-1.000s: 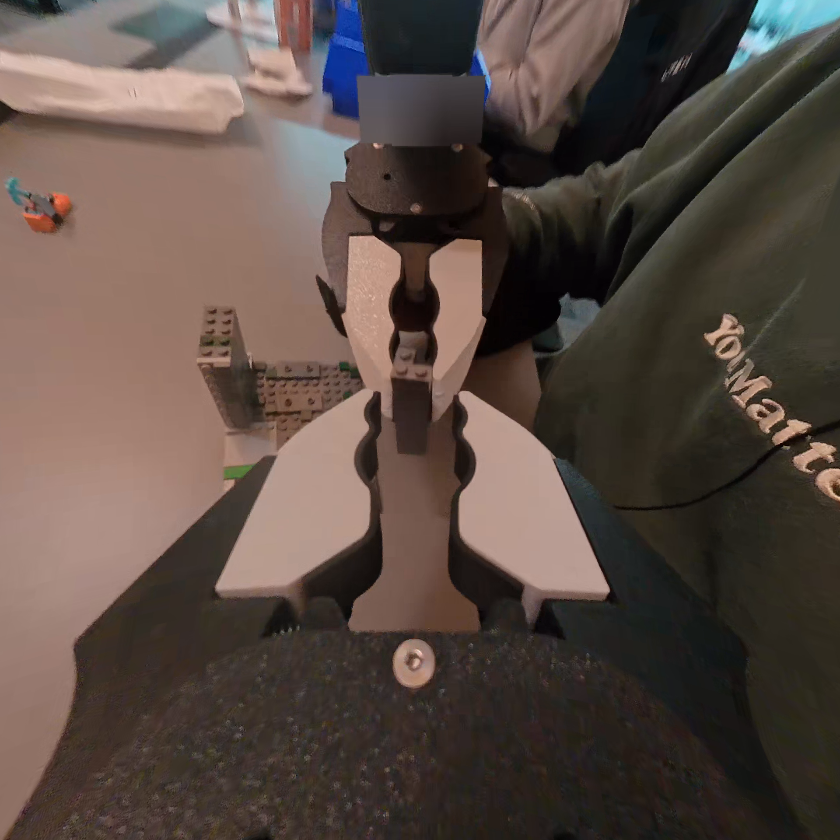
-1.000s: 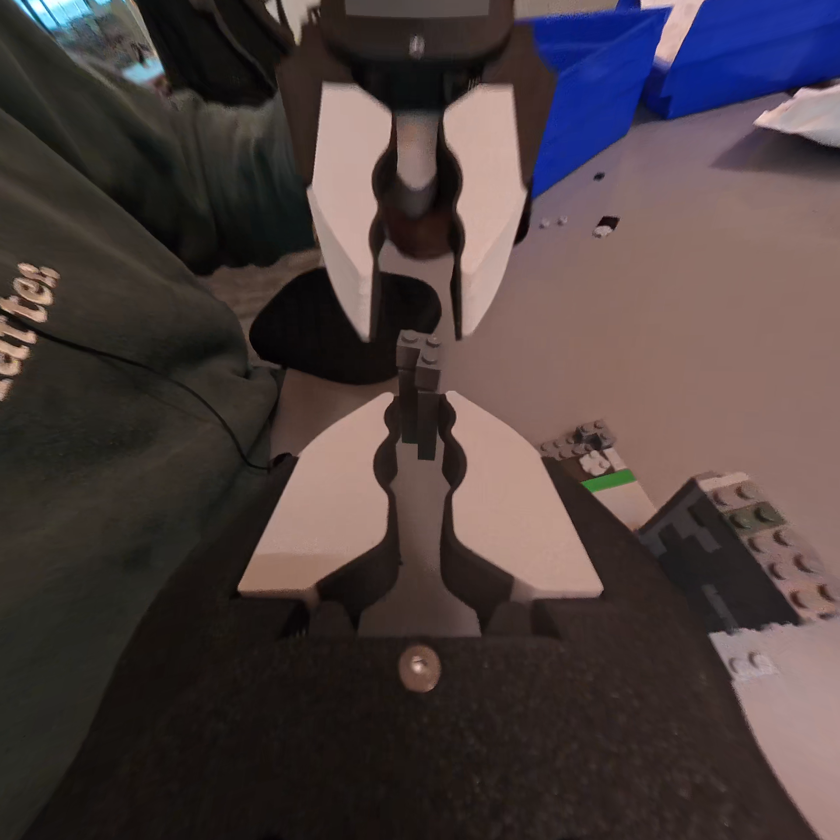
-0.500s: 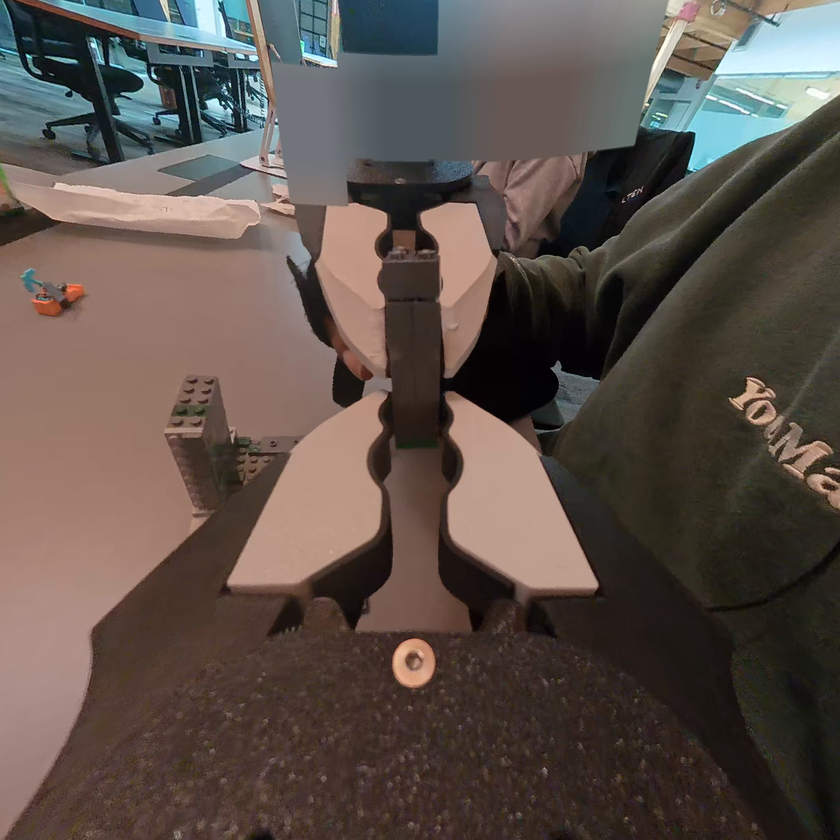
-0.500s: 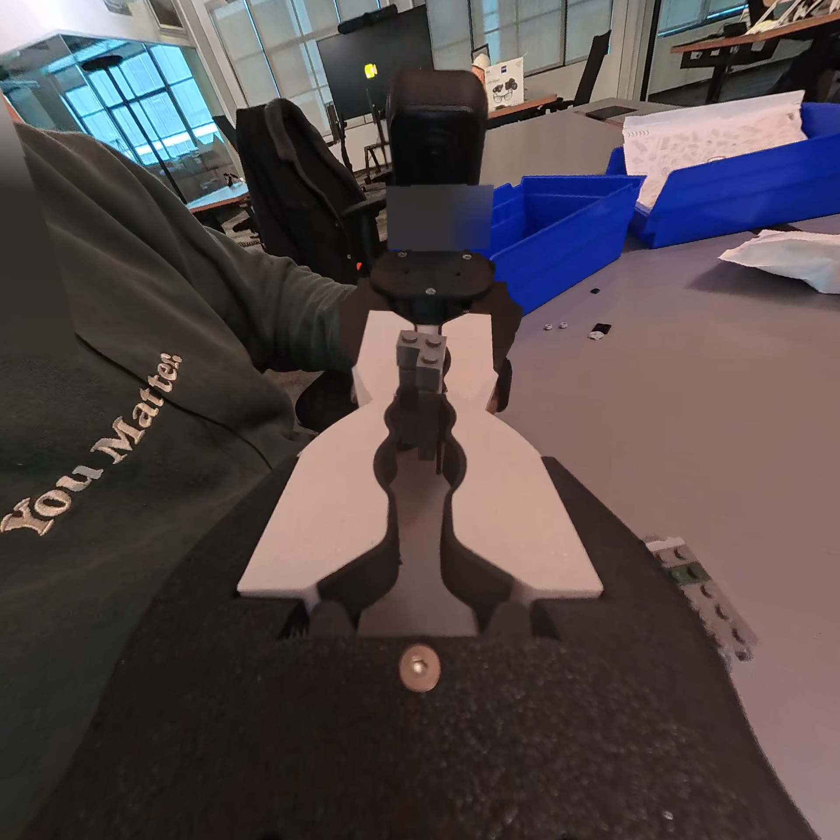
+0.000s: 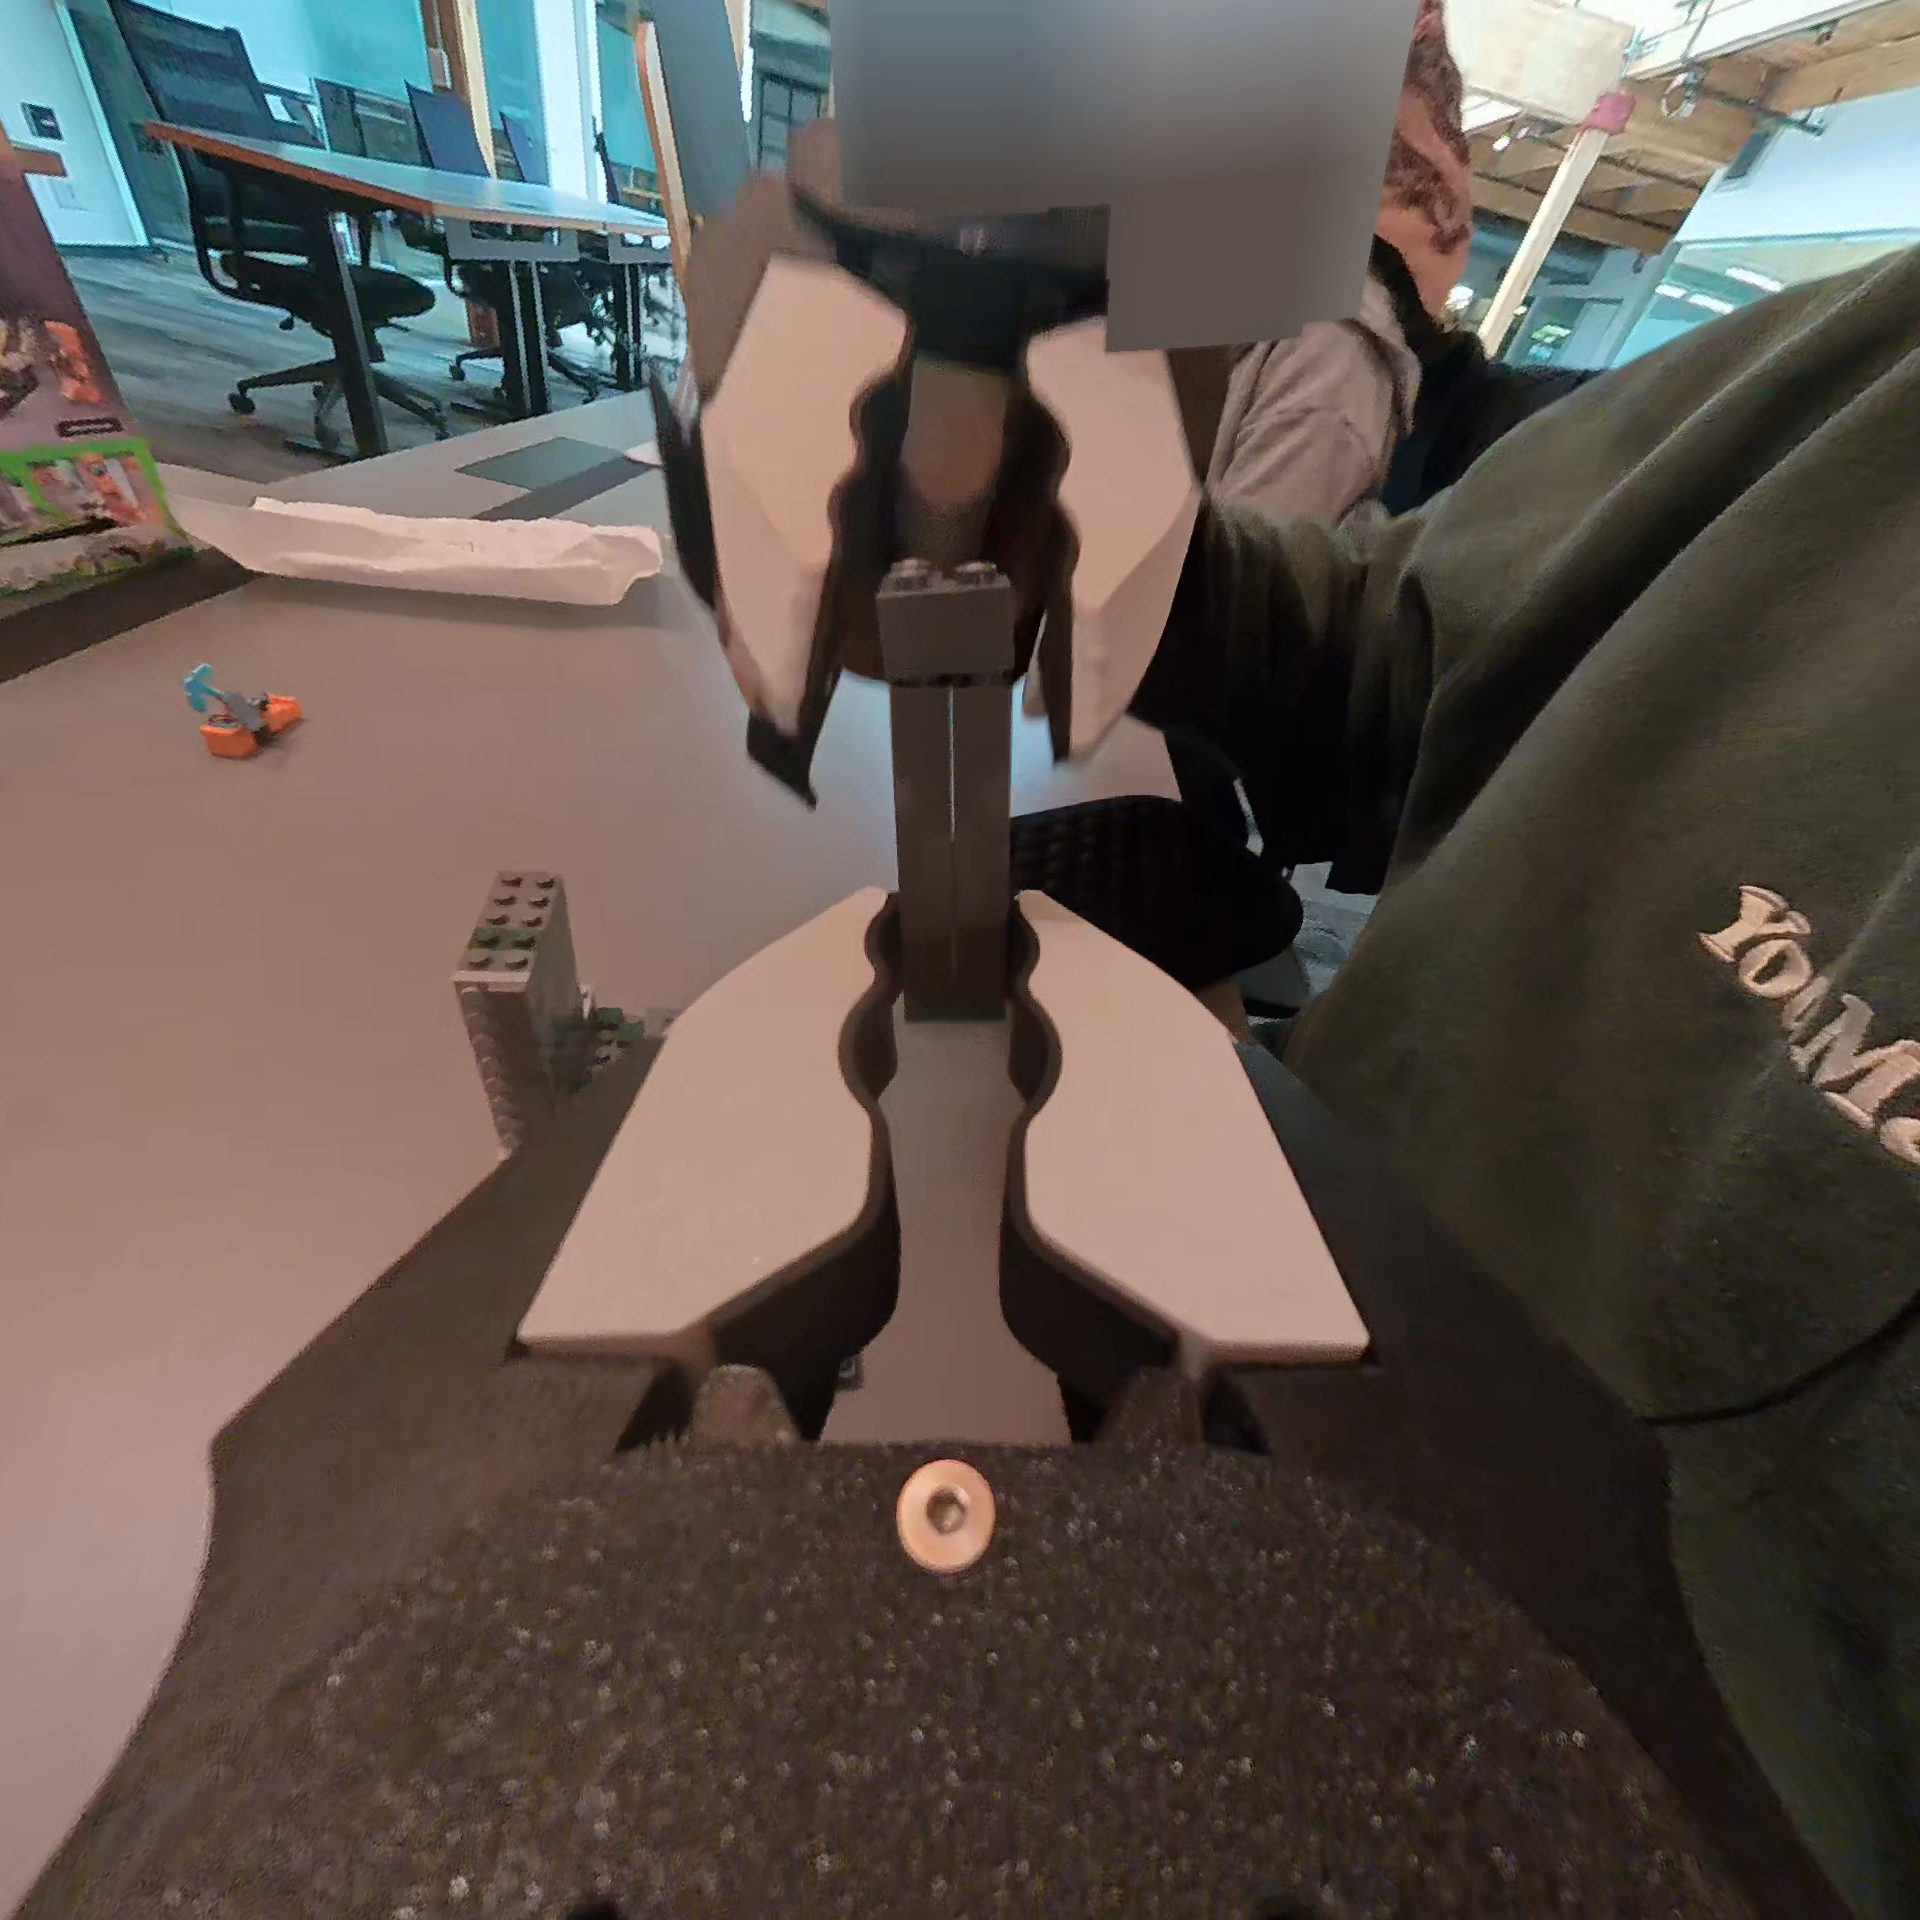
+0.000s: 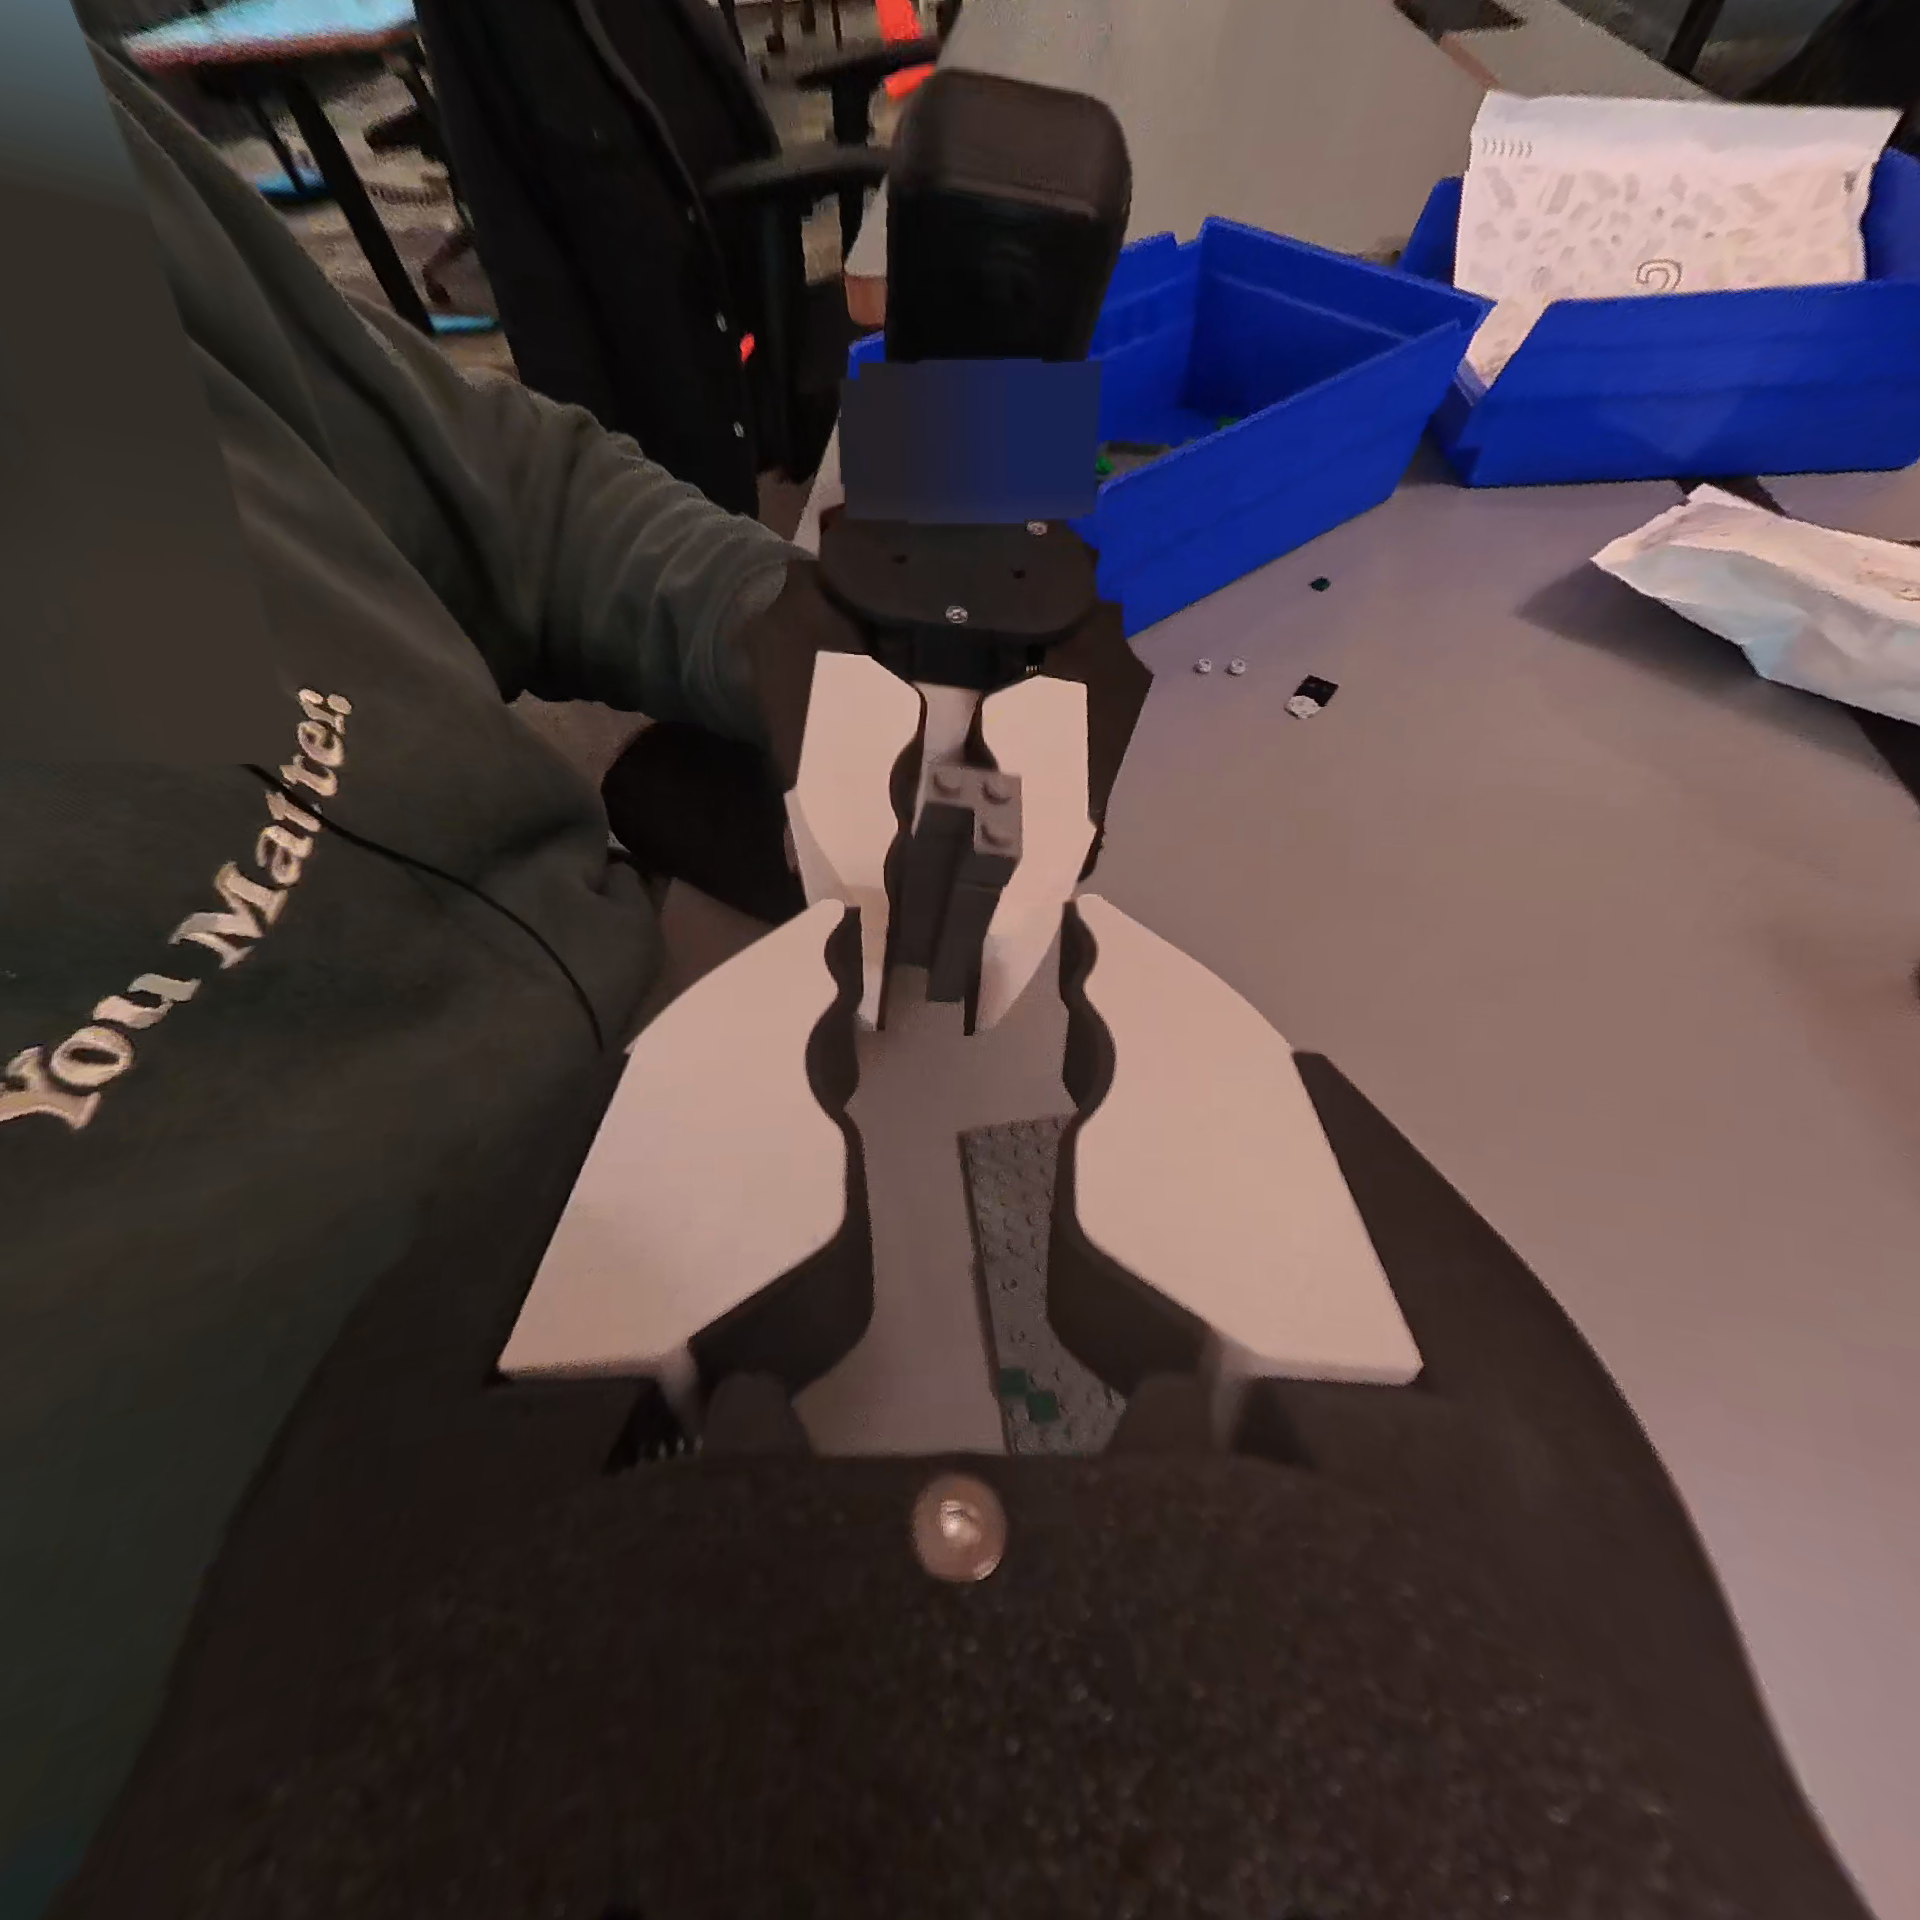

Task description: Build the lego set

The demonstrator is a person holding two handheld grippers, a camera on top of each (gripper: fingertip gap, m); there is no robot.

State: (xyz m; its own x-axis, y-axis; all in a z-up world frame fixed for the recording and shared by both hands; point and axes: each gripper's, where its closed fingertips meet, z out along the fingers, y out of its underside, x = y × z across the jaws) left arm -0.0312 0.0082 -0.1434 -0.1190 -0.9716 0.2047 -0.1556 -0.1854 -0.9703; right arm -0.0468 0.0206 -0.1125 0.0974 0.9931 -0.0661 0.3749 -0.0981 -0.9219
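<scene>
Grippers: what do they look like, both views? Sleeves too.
Both match: the left gripper and right gripper each have two flat pale-grey fingers with black wavy inner edges, on a black speckled body with a silver screw. The left's upright handle is black and blocky. No cables are visible. The person wears a dark green sweatshirt with pale embroidered lettering, long sleeves, and black gloves.
</scene>
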